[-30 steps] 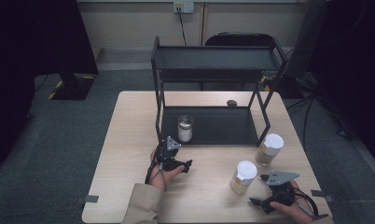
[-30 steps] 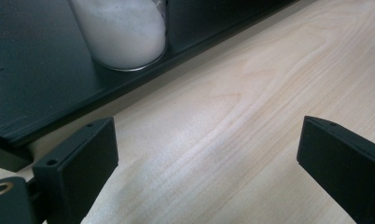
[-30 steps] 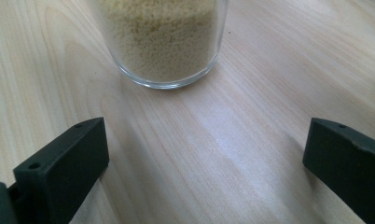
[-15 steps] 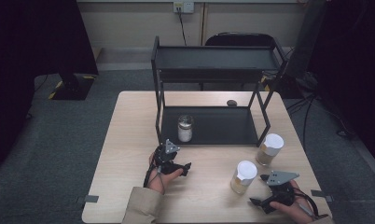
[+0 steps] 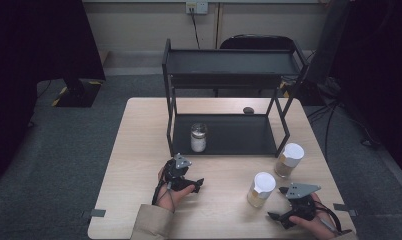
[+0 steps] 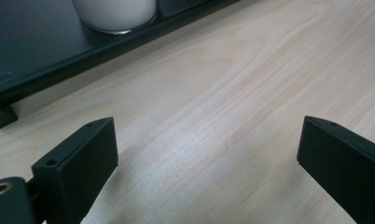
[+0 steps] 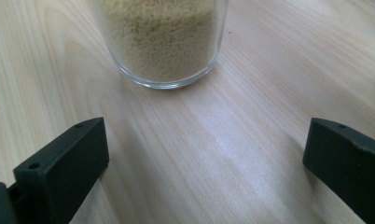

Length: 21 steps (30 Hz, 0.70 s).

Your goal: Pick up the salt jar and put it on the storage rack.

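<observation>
Two-tier black metal shelf rack point(image 5: 229, 75) standing at far side of pale wooden table point(image 5: 139, 150). On its lower tray: clear glass jar of white powder, no cap visible point(image 5: 198, 137), near front left corner, just inside the lip. Likely first item shelved; base of same jar visible in left gripper view point(image 6: 114, 14).

Left gripper point(image 5: 186, 181) resting low on table just in front of that jar, jaws spread wide, nothing between them, only bare wood in the gap. Reads as a release-and-retreat pose: clear of jar and rack edge.

Right gripper point(image 5: 289, 210) at near right corner, jaws likewise spread, empty. Pointed at nearest target: clear glass jar of yellowish grain with white lid point(image 5: 261, 189), standing upright on table, just ahead of the jaws, not yet between them. Right gripper view confirms: jar base point(image 7: 164, 42) centred ahead, gap wide enough to straddle it. Good alignment for a straight push-in and pinch low on the body.

Second white-lidded jar of tan grain point(image 5: 289, 160) farther back right, beside rack's front right leg, apart from the first. Probably queued after.

Small dark round object point(image 5: 248, 110) on table behind rack; cannot identify.

Risk: glass wall slick, grip near base could tip a tall jar on lift.
</observation>
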Tool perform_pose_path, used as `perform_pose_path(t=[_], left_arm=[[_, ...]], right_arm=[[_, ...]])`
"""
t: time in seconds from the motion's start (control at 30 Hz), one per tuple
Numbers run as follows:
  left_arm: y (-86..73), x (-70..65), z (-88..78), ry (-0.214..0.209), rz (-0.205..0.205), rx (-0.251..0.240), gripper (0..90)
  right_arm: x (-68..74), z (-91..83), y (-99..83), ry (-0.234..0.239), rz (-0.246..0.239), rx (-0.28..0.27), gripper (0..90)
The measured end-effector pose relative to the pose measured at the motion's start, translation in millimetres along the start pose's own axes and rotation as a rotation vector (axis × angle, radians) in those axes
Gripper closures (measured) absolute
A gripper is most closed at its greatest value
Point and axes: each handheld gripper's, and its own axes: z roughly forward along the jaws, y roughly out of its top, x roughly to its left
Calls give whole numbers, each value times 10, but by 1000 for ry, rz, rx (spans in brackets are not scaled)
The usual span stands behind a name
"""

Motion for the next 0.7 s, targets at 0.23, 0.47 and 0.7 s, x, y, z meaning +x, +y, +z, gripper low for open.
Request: perform_pose_path(t=[0.23,0.47,0.7], left_arm=[[-22,-11,-7,2,9,5,48],[-73,-11,-14,-4,8,15,48],[-99,-24,-25,-5,11,15,48]], right_arm=[[0,0,0,0,0,0,0],[3,0,1,-1,1,0,0],[4,0,1,-1,1,0,0]])
